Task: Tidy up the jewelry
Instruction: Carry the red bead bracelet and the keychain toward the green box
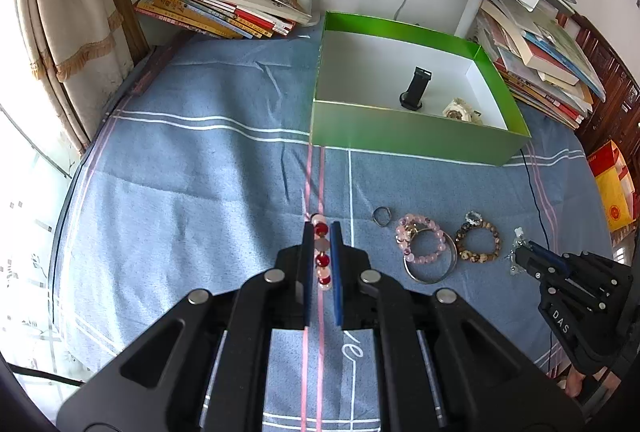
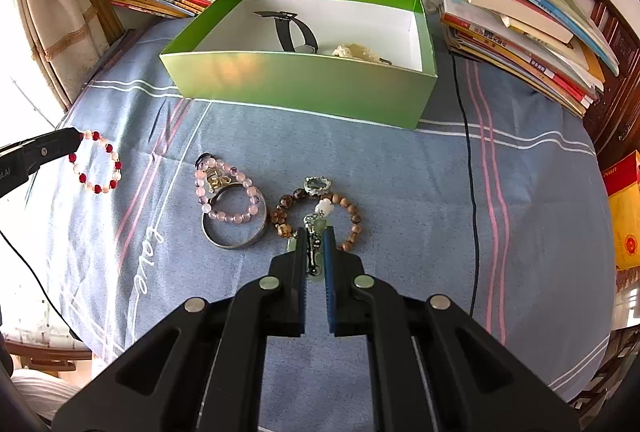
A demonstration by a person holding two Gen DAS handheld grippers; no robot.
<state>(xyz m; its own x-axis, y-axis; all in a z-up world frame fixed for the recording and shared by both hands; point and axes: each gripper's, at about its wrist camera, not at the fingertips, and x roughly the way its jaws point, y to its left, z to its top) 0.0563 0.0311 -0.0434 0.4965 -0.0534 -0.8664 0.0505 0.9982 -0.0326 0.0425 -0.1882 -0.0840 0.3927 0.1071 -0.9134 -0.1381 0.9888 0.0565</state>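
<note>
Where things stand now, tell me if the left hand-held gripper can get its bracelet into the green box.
Probably yes. The left hand-held gripper is shut on the red and pink bead bracelet, the green box is open-topped, and only bare cloth lies between them. The black watch inside leaves floor free.

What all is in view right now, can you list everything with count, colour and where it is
Red and pale pink bead bracelet: one, clamped in the left gripper, left of the loose pieces.
Silver and pale green charm pendant: one, clamped in the right gripper.
Pink bead bracelet: one, on the cloth, overlapping the bangle.
Silver metal bangle: one, under the pink bracelet.
Brown wooden bead bracelet: one, right of the bangle.
Small silver ring: one, left of the pink bracelet.
Green cardboard box: one, white inside, behind the jewelry.
Black strap watch: one, in the box.
Cream watch: one, in the box.
Blue striped cloth: one, covering the table.
Book stacks: two, mixed colours, either side of the box.
Left gripper: black, shut.
Right gripper: black, shut.
</note>
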